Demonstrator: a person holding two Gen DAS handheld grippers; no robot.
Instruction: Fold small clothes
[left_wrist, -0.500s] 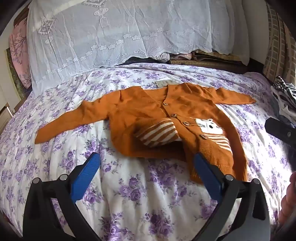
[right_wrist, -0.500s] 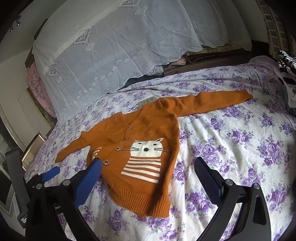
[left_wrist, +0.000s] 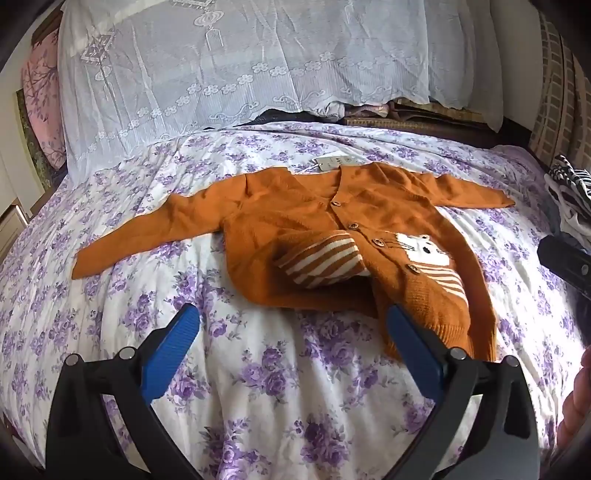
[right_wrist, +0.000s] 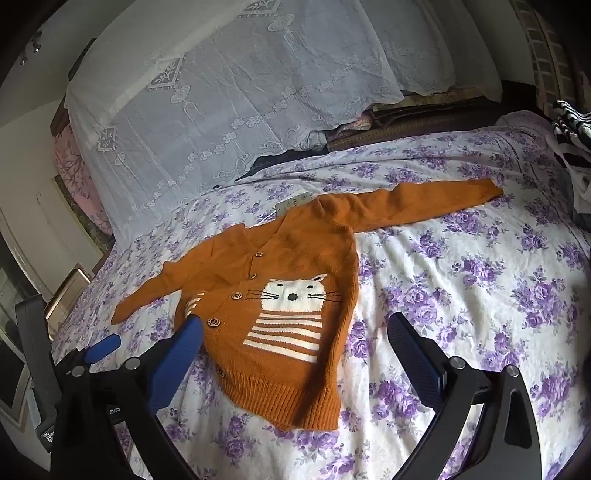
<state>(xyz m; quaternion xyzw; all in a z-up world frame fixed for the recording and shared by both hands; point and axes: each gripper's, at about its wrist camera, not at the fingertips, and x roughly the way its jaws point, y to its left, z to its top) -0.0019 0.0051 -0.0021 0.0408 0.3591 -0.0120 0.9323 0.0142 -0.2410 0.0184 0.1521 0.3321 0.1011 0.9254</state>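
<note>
Where the left wrist shows the cardigan's (left_wrist: 295, 221) turned-up front, the right hides it.

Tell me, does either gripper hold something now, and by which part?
Nothing is held. The left gripper and right gripper are open above the bed; the cardigan lies free.

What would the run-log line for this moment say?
stage: before first fold | cardigan: spread on bed, sleeves out, one front corner flipped up | left gripper: open, empty | right gripper: open, empty, over hem

The paper tag (left_wrist: 334, 162) at the cardigan (left_wrist: 325, 229) collar is too small to read.
</note>
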